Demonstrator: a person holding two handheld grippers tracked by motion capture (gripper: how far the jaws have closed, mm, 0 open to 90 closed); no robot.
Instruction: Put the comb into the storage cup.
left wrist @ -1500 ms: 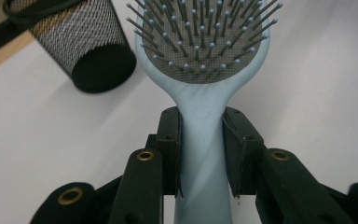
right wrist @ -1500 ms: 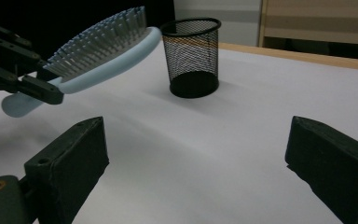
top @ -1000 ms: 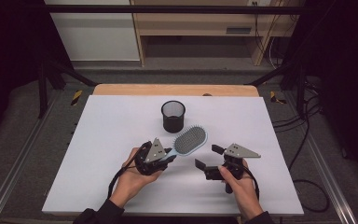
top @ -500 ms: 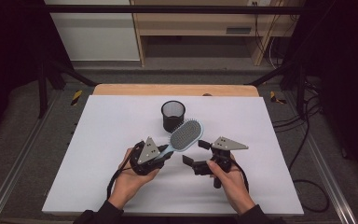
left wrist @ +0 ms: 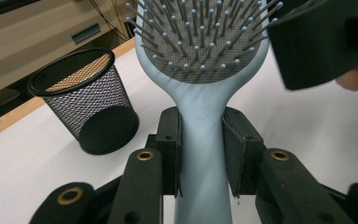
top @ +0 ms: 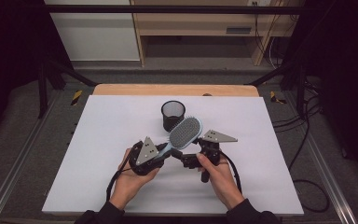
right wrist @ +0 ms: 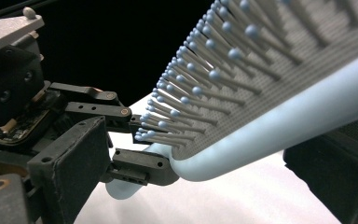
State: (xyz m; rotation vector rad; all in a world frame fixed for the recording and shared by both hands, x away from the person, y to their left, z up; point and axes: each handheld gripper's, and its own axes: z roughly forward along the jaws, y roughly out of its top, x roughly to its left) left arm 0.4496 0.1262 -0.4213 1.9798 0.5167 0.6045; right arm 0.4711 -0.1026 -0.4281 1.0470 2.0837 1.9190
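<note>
A light-blue hairbrush (top: pixel 185 132) with grey bristle pad is held just above the white table, head pointing toward the black mesh cup (top: pixel 173 114). My left gripper (top: pixel 164 151) is shut on its handle; in the left gripper view both pads (left wrist: pixel 170 154) press the handle (left wrist: pixel 200 140), with the cup (left wrist: pixel 84 102) standing upright beyond at left. My right gripper (top: pixel 189 160) is open right beside the brush head. In the right gripper view its jaws stand wide apart under the head's rim (right wrist: pixel 270 135), and the left gripper (right wrist: pixel 135 158) shows at the handle.
The white table top (top: pixel 98 140) has bare room on the left and right. A wooden strip (top: pixel 177 89) runs along its far edge. Cables (top: pixel 307 140) trail on the floor at right. Black frame bars stand at both sides.
My right gripper has moved left, up to the brush head. The brush head has risen slightly and shifted toward the cup. The left hand has barely moved.
</note>
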